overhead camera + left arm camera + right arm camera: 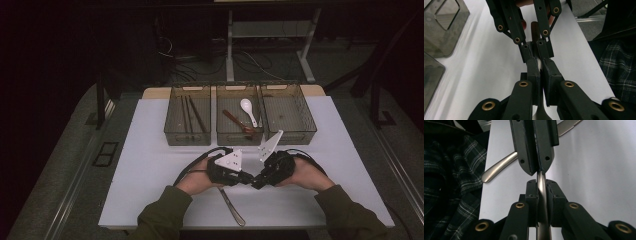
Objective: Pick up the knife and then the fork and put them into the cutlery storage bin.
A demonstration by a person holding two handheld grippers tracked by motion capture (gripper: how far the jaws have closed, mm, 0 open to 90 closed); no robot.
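A slim metal utensil (541, 195) is held level between both grippers over the front middle of the white table (150, 165). My left gripper (539, 61) is shut on one part of it, and its metal widens below the jaws (540, 113). My right gripper (541, 185) faces it tip to tip, pads pressed on the rounded handle. In the high view the left gripper (247, 178) and right gripper (256, 184) meet nose to nose and hide the utensil. A table knife (231, 205) lies on the table just under them.
Three clear bins stand in a row at the back: the left one (187, 143) holds chopsticks, the middle one (239, 143) holds a white spoon (248, 111) and a brown spoon, and a third (295, 140) is on the right. The table's front edge is close behind the hands.
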